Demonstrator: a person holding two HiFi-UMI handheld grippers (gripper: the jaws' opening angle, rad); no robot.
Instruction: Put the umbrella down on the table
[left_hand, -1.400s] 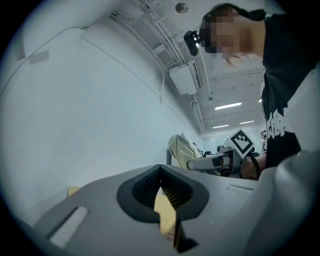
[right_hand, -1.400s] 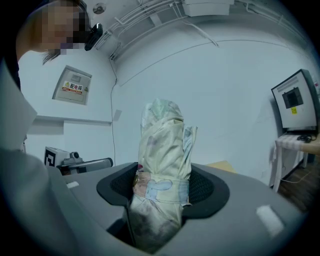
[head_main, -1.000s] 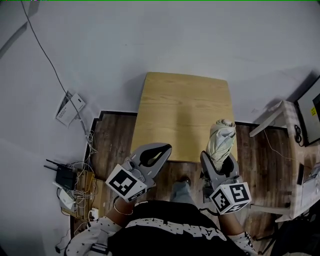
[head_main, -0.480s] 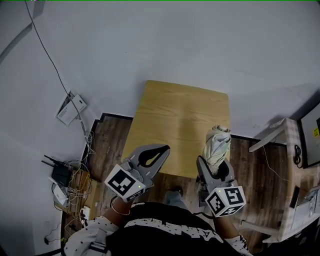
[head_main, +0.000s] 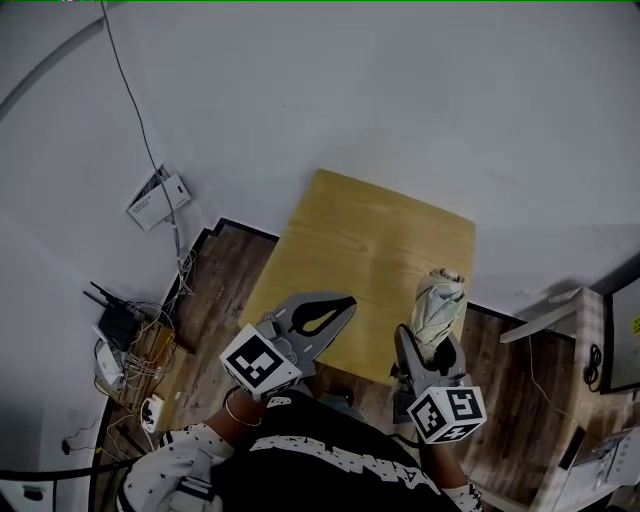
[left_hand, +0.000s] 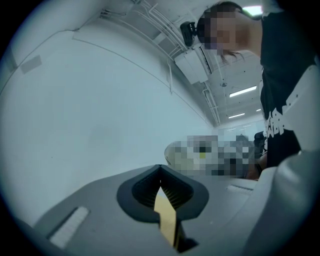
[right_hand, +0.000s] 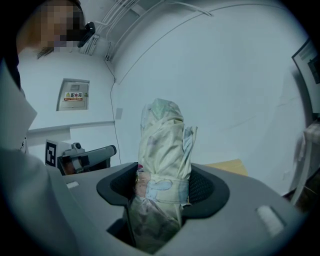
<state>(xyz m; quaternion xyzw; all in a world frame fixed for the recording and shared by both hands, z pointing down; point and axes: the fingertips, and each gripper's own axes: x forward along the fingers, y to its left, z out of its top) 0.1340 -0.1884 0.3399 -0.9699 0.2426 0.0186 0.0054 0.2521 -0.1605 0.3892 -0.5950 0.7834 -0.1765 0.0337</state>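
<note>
A folded pale umbrella (head_main: 440, 300) stands up out of my right gripper (head_main: 432, 350), which is shut on its strapped lower part. In the right gripper view the umbrella (right_hand: 162, 145) fills the space between the jaws of that gripper (right_hand: 162, 187). It hangs over the near right edge of the yellow wooden table (head_main: 360, 240). My left gripper (head_main: 345, 302) is over the table's near left edge, shut with nothing in it. In the left gripper view the tips of the left gripper (left_hand: 160, 172) meet, and a strip of table (left_hand: 166, 212) shows below them.
A router and tangled cables (head_main: 120, 330) lie on the wooden floor at the left. A small wall box (head_main: 158, 195) sits beyond them. A white desk (head_main: 560, 310) stands to the right of the table. The left gripper (right_hand: 85, 156) shows at the left of the right gripper view.
Both grippers have shifted a little across the table's near edge, with the umbrella still held in the right one. The head view has swung, so the table now sits slanted.
</note>
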